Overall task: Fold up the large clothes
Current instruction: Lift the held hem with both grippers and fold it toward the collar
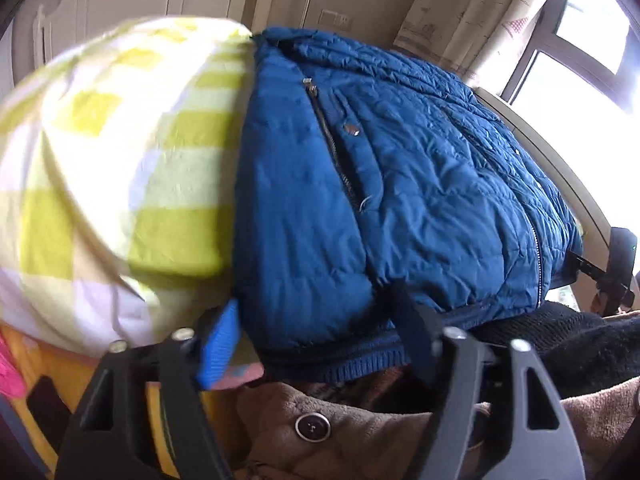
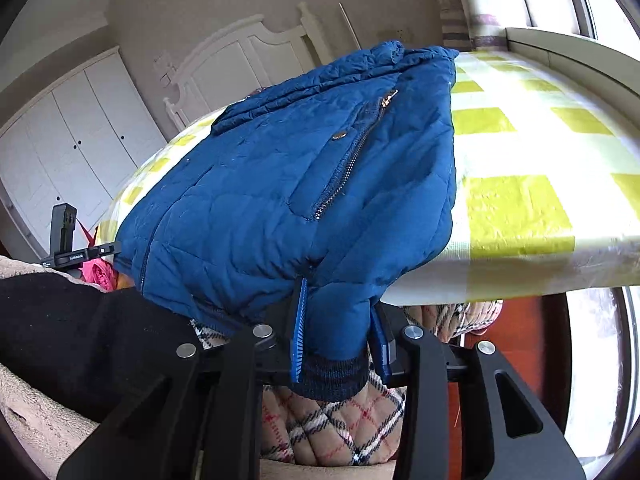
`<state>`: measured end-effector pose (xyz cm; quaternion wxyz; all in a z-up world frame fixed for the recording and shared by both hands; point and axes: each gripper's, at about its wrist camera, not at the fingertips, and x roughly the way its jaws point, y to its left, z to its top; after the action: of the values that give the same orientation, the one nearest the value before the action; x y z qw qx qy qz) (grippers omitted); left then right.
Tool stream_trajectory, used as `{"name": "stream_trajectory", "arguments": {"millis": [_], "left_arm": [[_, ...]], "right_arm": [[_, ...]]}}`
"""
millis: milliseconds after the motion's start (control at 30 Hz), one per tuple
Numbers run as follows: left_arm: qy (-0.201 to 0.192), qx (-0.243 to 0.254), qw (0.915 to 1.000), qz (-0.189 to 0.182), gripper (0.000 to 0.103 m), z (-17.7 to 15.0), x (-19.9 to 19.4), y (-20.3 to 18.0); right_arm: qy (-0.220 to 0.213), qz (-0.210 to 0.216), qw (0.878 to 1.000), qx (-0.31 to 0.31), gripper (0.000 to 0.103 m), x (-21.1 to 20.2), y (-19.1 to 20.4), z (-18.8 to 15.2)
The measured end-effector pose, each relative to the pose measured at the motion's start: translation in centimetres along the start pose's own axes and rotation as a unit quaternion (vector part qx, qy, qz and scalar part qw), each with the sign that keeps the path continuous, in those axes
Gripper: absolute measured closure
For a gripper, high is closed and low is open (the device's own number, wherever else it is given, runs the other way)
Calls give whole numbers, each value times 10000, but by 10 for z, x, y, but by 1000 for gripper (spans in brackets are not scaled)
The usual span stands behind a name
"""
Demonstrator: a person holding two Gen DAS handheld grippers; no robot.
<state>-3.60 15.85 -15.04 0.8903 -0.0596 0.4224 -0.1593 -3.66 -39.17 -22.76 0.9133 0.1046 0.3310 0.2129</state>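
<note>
The blue puffer jacket (image 1: pixel 400 168) was lying on the bed, on top of the yellow-and-white checked sheet (image 2: pixel 520 152), with its ribbed hem hanging over the bed's near edge. The right gripper (image 2: pixel 340 344) was clamped on that hem — both blue pads squeezing a bunched-up bit of it near one corner. The left gripper (image 1: pixel 320 332) was at the hem's other end, jaws partly apart around the edge of the jacket; couldn't tell if the pads were actually pressing on it. Below the edge there was a brown coat (image 1: pixel 360 432) with a dark button, plus a plaid quilted garment (image 2: pixel 340 428).
</note>
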Motion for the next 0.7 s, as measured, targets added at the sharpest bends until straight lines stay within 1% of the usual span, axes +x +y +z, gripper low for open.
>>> {"name": "stream_trajectory", "arguments": {"millis": [67,133,200,267,300,333,367,400,433,467,500,533,567,600,633,667,700], "left_arm": [[60,-126,9998,-138,38,0,2,5],[53,-227,9994,-244,46,-1,2,8],[9,-310,9985,-457,67,-2,1,9],[-45,-271,9979,-590,74,-3,-4,5],[-89,-243,9978,-613,74,-3,-6,4],[-99,-297,9971,-689,73,-3,-5,6],[-79,-392,9962,-768,68,-3,-3,10],[-33,-504,9952,-844,60,-3,1,14],[-8,-550,9948,-857,55,-2,3,17],[-5,-590,9949,-823,40,-2,6,20],[-14,-633,9946,-820,34,-2,9,23],[-44,-665,9940,-868,34,-2,12,25],[-31,-676,9937,-890,37,-1,14,26],[-14,-653,9933,-949,57,-1,16,24],[-6,-601,9923,-1084,62,-3,14,21],[-53,-489,9934,-1038,73,-4,10,15],[-107,-360,9939,-1040,79,-4,4,10]], "right_arm": [[23,53,9999,83,62,3,-4,-1],[39,84,9998,177,57,6,-9,-4],[18,151,9994,312,55,7,-14,-7],[35,156,9990,415,48,9,-17,-9],[113,121,9989,436,43,11,-18,-11],[178,114,9988,439,41,13,-19,-13],[190,161,9987,445,41,15,-20,-15],[169,209,9985,474,41,16,-21,-17],[154,237,9984,496,41,18,-21,-17],[143,264,9983,508,41,19,-22,-18],[128,269,9983,492,41,19,-22,-19],[114,257,9985,464,42,20,-22,-19],[107,254,9986,445,44,19,-22,-19],[89,278,9988,392,57,19,-19,-19],[64,312,9990,308,66,17,-16,-19],[25,322,9993,205,70,14,-11,-18],[-18,309,9995,95,75,11,-5,-18]]}}
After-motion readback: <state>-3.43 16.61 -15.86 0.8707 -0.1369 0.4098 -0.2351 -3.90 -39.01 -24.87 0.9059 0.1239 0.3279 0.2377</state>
